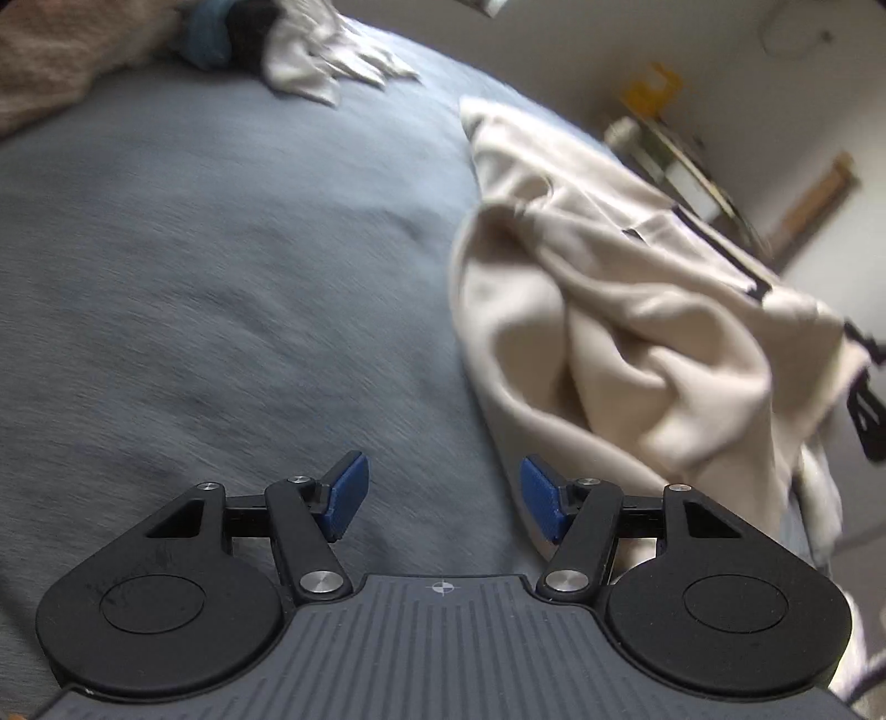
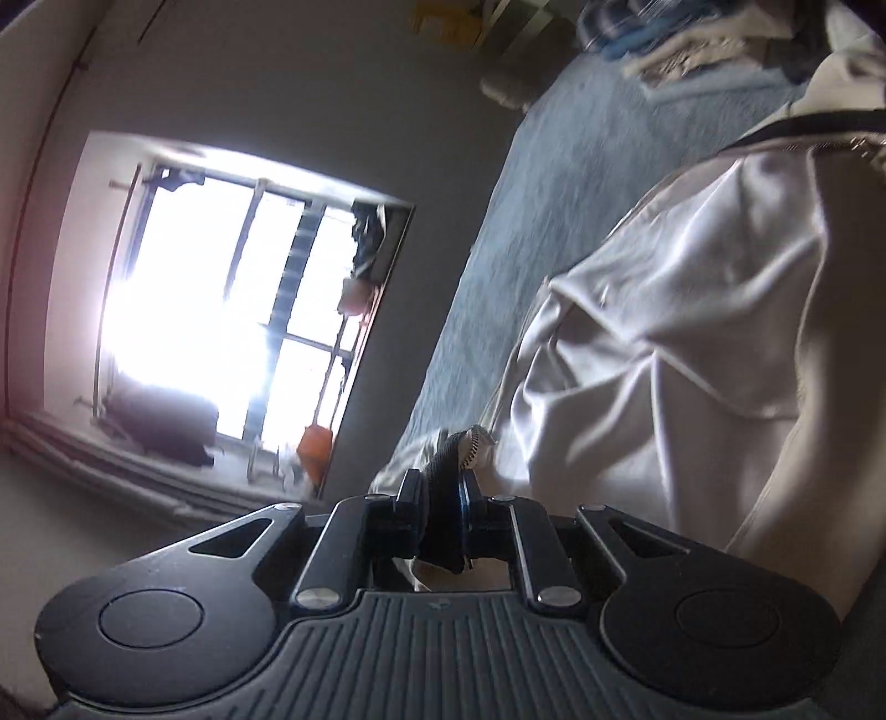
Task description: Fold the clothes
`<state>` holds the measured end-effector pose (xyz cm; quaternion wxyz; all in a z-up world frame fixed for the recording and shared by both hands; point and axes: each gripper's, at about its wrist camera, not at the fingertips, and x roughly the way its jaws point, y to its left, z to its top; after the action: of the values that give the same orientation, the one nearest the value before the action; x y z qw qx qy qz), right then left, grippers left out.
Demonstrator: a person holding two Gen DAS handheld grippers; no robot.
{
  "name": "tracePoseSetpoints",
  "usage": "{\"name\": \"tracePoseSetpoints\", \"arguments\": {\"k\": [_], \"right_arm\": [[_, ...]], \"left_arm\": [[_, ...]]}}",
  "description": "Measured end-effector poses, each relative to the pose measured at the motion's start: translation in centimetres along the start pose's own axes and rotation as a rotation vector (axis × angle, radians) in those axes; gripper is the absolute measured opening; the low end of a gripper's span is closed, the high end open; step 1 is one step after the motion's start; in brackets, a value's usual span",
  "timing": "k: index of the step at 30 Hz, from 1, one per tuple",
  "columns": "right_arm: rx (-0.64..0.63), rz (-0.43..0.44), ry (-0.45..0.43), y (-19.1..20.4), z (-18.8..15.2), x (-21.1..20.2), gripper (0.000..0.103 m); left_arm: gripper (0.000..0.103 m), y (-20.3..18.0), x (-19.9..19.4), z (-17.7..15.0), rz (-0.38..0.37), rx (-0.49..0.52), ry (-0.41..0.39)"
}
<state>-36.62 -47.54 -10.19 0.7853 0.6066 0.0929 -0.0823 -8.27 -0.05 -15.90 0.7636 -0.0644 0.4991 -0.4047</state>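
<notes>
the left gripper (image 1: pixel 443 493) hovers over the blue-grey bedspread (image 1: pixel 221 277), its blue pads (image 1: pixel 349 493) set apart with nothing between them. the pad on the 3 o'clock side sits just at the edge of the cream garment (image 1: pixel 609 310), which lies crumpled on the bedspread from about 1 to 4 o'clock of the left wrist view, with a dark trim running along its far edge. at 12 o'clock, well apart from the garment, a pale grey cloth (image 1: pixel 326 55) lies bunched against a dark and blue heap of other clothes (image 1: pixel 221 33); a pinkish knitted fabric (image 1: pixel 55 61) fills the 10 o'clock corner.

the right gripper (image 2: pixel 443 498) is clamped on a corner of the same cream garment (image 2: pixel 692 343) — the dark ribbed hem and the end of a metal zip are pinched between the closed pads. from the grip the shiny fabric hangs taut toward 2 o'clock of the right wrist view, above the bedspread (image 2: pixel 526 221). a bright window (image 2: pixel 221 310) with bars takes up the 9 o'clock side, with an orange object (image 2: pixel 314 448) at its sill — blurred, i cannot tell what it is.
</notes>
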Motion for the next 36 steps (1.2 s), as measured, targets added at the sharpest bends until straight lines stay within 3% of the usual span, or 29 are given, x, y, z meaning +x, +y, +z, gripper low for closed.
{"name": "tracePoseSetpoints", "arguments": {"k": [4, 10, 14, 17, 20, 24, 28, 31, 32, 33, 35, 36], "right_arm": [[0.092, 0.008, -0.111, -3.1, 1.7, -1.7, 0.014], [0.200, -0.030, -0.108, -8.4, 0.4, -0.6, 0.014], [0.240, -0.019, -0.107, -10.3, -0.1, -0.1, 0.014], [0.263, -0.013, -0.106, -11.5, -0.3, 0.3, 0.014], [0.273, -0.009, -0.100, -12.2, -0.4, 0.5, 0.014], [0.308, 0.001, -0.077, -13.1, -0.8, 1.2, 0.014], [0.319, 0.010, -0.056, -13.5, -1.0, 1.6, 0.014], [0.305, 0.014, -0.047, -13.3, -1.0, 1.7, 0.014], [0.308, 0.014, -0.045, -13.4, -1.0, 1.8, 0.014], [0.312, 0.013, -0.044, -13.6, -1.0, 1.8, 0.014], [0.317, 0.013, -0.041, -13.8, -1.0, 1.9, 0.015], [0.319, 0.013, -0.041, -13.8, -1.0, 1.9, 0.014]], "left_arm": [[0.067, -2.6, 2.1, -0.7, -0.048, 0.077, 0.082], [0.067, -5.3, 3.3, -0.9, -0.104, 0.168, 0.166], [0.067, -4.6, 2.8, -0.5, -0.139, 0.132, 0.214], [0.067, -3.6, 1.8, -0.4, -0.224, 0.091, 0.237], [0.068, -3.6, 1.2, -0.3, -0.307, 0.116, 0.270], [0.074, -5.9, 2.1, -1.1, -0.279, 0.185, 0.301], [0.075, -7.7, 4.1, -2.4, -0.230, 0.241, 0.347], [0.066, -8.9, 4.7, -3.2, -0.168, 0.322, 0.324], [0.053, -9.1, 4.6, -3.1, -0.156, 0.332, 0.308], [0.046, -9.1, 4.4, -2.9, -0.144, 0.339, 0.289], [0.020, -8.5, 3.7, -2.2, -0.118, 0.306, 0.268], [0.018, -8.1, 3.3, -1.8, -0.109, 0.279, 0.259]]}}
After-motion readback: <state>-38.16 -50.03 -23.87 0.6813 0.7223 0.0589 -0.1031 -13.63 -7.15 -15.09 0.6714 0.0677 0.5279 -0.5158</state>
